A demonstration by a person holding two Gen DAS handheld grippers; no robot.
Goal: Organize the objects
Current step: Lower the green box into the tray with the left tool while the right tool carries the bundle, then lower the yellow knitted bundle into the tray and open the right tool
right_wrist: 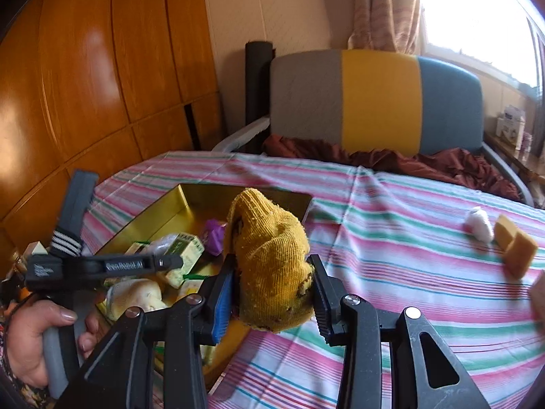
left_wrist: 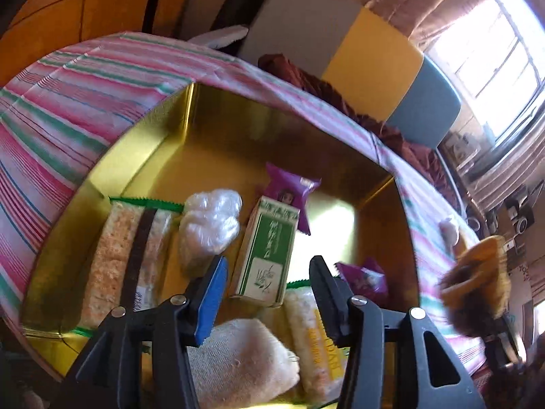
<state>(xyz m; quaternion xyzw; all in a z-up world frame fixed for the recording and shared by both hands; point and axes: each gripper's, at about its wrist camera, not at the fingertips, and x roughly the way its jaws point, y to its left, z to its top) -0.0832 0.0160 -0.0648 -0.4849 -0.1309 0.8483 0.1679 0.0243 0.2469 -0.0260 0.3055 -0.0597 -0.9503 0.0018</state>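
Cloth first: the right gripper point(right_wrist: 275, 293) is pinching a crumpled yellow cloth point(right_wrist: 272, 266), both pads pressed into its lower folds, most of the bundle standing above the jaws and a little hanging below. It hangs over the striped tablecloth point(right_wrist: 408, 272), just outside the near corner of the gold tin point(right_wrist: 184, 192), which lies ahead and to the left of the claw.

To do this step well, I would carry the cloth over the tin's wall with the hanging fold lifted clear of the rim, then lower it onto bare gold floor before letting go — a loose cloth released high will likely flop over the edge.

The left gripper point(left_wrist: 269, 293) hovers inside the tin with its jaws spread and nothing between them; a green box point(left_wrist: 267, 255) stands just ahead of the gap, a white plastic bag point(left_wrist: 211, 225) ahead of its left finger, a pale folded towel point(left_wrist: 238, 358) beneath it. Cracker packs point(left_wrist: 126, 266) fill the left side, a purple packet point(left_wrist: 289, 191) sits further ahead.

Open room — the far half of the tin, beyond the purple packet, is bare and looks the best landing spot. The left claw and its handle sit on the direct path, so one of them should probably give way. To the right, a white wad point(right_wrist: 479, 226) and two tan blocks point(right_wrist: 514, 247) lie well apart on the tablecloth, not yet gathered.
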